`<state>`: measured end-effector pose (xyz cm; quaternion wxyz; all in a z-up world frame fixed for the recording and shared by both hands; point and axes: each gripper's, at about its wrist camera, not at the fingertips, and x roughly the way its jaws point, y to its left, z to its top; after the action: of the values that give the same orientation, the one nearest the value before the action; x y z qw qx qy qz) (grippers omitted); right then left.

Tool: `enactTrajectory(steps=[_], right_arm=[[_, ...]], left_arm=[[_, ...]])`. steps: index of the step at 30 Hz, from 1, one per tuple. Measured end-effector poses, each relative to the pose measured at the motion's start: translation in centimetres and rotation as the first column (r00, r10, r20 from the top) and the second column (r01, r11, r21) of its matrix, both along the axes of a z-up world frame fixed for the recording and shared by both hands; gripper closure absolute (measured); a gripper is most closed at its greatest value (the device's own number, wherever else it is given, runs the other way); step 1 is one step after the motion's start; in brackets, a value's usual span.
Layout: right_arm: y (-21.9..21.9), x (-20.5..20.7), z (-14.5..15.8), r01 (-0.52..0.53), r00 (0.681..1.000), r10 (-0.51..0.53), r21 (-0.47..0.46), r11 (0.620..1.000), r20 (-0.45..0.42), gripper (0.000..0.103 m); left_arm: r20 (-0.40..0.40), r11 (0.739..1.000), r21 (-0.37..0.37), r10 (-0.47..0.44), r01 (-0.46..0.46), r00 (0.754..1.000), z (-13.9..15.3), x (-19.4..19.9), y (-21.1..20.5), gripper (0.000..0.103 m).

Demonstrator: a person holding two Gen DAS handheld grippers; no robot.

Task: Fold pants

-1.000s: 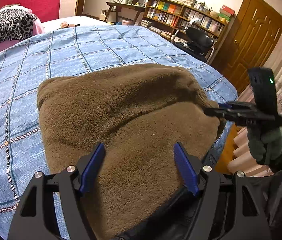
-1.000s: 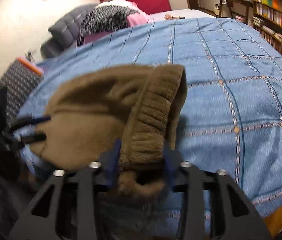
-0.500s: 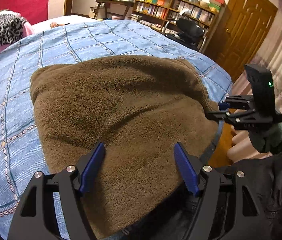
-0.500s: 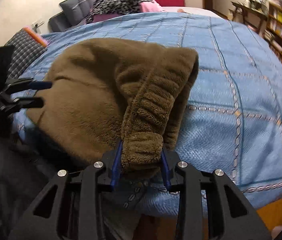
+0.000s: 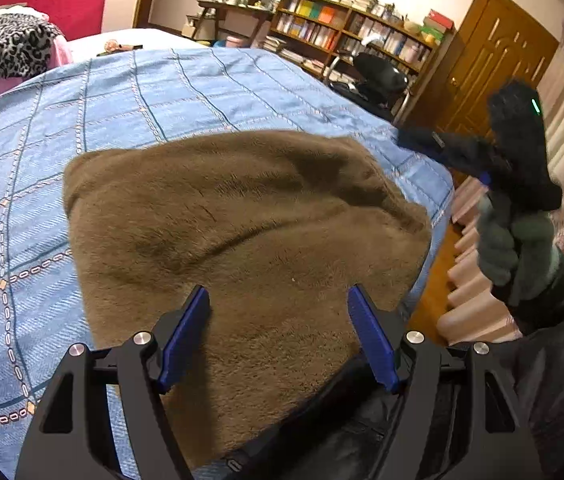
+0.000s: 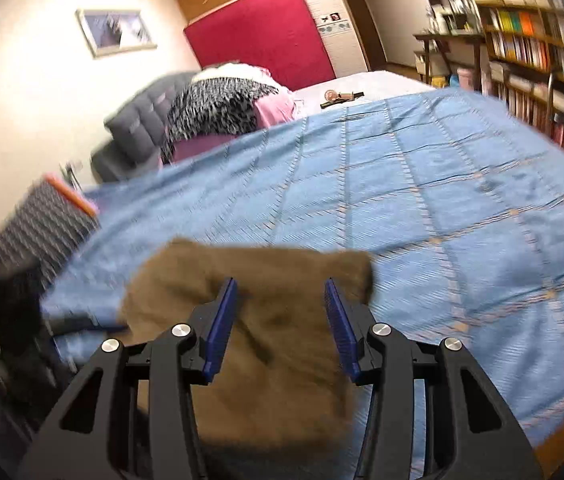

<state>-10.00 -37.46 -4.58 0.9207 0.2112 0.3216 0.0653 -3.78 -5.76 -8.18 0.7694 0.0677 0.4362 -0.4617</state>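
- Left wrist view: the brown fleece pants (image 5: 242,240) lay in a folded heap on the blue checked bedspread (image 5: 162,92), at its near edge.
- The left gripper (image 5: 278,320) hung over the near part of the pants, fingers spread wide, gripping nothing.
- To the right, the right gripper (image 5: 417,140), blurred, was held by a gloved hand (image 5: 513,244) above the bed's corner, clear of the fabric.
- Behind stood a bookshelf (image 5: 353,36), an office chair (image 5: 377,76) and a wooden door (image 5: 497,68).
- Right wrist view: the right gripper (image 6: 282,304) had just been opening; its fingers stood apart with nothing between them, the pants (image 6: 266,344) lying below.
- The left gripper (image 6: 82,322) appeared as a blur at the left.
- Pillows (image 6: 218,108) and a red panel (image 6: 258,28) lay beyond.
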Motion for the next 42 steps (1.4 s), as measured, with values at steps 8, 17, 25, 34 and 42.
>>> enactTrajectory(steps=[8,17,25,34,42], right_arm=[[1.1,6.6,-7.3,0.079,0.984,-0.086,-0.051,0.996,-0.157,0.056],[0.8,6.1,-8.4,0.096,0.987,-0.101,-0.044,0.994,-0.125,0.056],[1.2,5.5,-8.2,0.098,0.989,-0.103,-0.052,0.994,-0.103,0.054],[1.5,5.6,-8.7,0.091,0.992,-0.096,-0.066,0.994,-0.086,0.053],[1.1,6.2,-10.2,0.061,0.996,-0.064,-0.043,0.997,-0.057,0.053]], left_arm=[[0.008,0.999,-0.016,-0.028,0.029,1.000,-1.8,-0.3,0.4,0.031],[-0.058,0.989,-0.141,0.043,-0.051,0.997,2.2,3.1,0.4,0.031],[-0.108,0.975,-0.087,0.195,-0.205,0.975,1.1,11.0,-1.1,0.039],[-0.193,0.953,-0.062,0.280,-0.297,0.940,-3.4,14.1,0.3,0.055],[-0.155,0.941,-0.092,0.311,-0.327,0.938,-6.1,13.8,1.1,0.057]])
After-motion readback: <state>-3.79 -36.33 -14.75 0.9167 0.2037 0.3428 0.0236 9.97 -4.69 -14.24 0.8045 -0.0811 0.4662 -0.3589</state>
